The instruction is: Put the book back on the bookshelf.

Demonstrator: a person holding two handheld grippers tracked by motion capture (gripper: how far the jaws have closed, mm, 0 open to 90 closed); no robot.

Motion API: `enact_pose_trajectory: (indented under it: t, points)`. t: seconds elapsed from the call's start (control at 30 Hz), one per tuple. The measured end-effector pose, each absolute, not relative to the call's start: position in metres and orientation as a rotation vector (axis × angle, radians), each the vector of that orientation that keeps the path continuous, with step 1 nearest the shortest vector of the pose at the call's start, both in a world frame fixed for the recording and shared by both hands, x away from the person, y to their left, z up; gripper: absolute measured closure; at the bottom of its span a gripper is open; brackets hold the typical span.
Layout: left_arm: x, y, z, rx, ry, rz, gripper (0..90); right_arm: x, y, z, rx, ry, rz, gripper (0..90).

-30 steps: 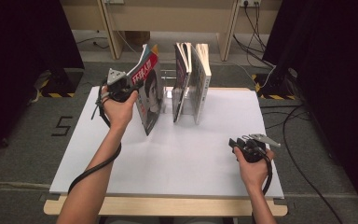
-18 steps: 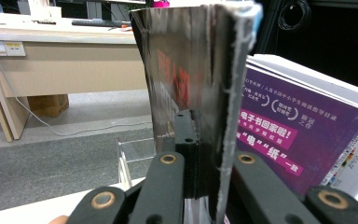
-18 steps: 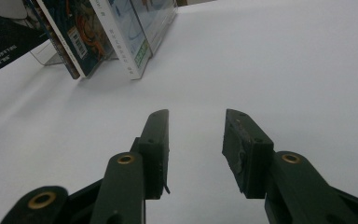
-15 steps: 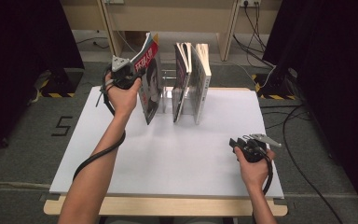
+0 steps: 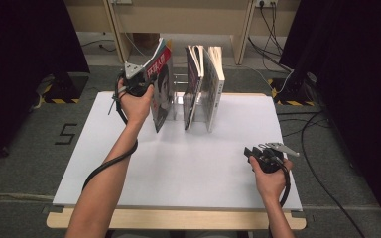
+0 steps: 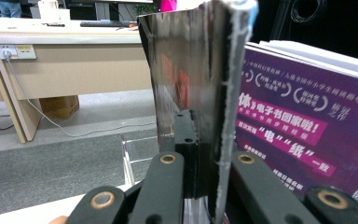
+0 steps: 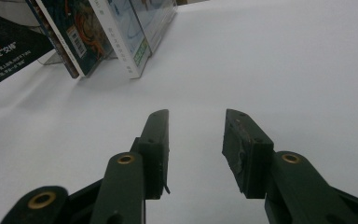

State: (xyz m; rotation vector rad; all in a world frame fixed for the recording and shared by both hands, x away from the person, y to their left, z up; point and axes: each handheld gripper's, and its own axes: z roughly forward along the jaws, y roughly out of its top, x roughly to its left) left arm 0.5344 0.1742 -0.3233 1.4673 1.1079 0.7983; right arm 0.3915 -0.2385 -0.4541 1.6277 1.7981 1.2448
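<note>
Left gripper [image 5: 146,79] is clamped on the magazine [image 5: 161,89], held upright at the left end of the clear rack [image 5: 178,99]. Right gripper [image 5: 258,152] rests with jaws apart, empty, near the table [image 5: 203,168] edge. Step in hand looks like slotting the magazine beside the standing books [image 5: 203,84]; next move likely needs it lowered straight into a slot.

From the left gripper view, my own black jaws cover the lower edge of the glossy black-covered magazine [image 6: 186,79], and its top runs off the frame. The purple printed cover [image 6: 298,126] behind is cut by the right edge. In the high view, the clear acrylic rack [image 5: 177,101] is mostly hidden by books; I can't tell its slots.
</note>
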Motion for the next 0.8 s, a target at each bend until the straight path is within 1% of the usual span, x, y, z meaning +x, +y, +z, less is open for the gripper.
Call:
enact_pose_trajectory:
  t: [0.1,0.3,0.53,0.8]
  points:
    - [0.535,0.176,-0.333,1.464,1.117,0.81,86.3,0.392,-0.239,-0.455,1.626,1.803,1.241,61.3]
    - [0.531,0.179,-0.337,1.483,1.105,0.852,86.2,0.392,-0.239,-0.455,1.626,1.799,1.244,61.3]
    - [0.524,0.185,-0.348,1.453,1.125,0.844,85.8,0.392,-0.239,-0.454,1.627,1.799,1.246,61.3]
    - [0.519,0.19,-0.351,1.431,1.146,0.846,84.9,0.391,-0.24,-0.454,1.633,1.796,1.25,61.1]
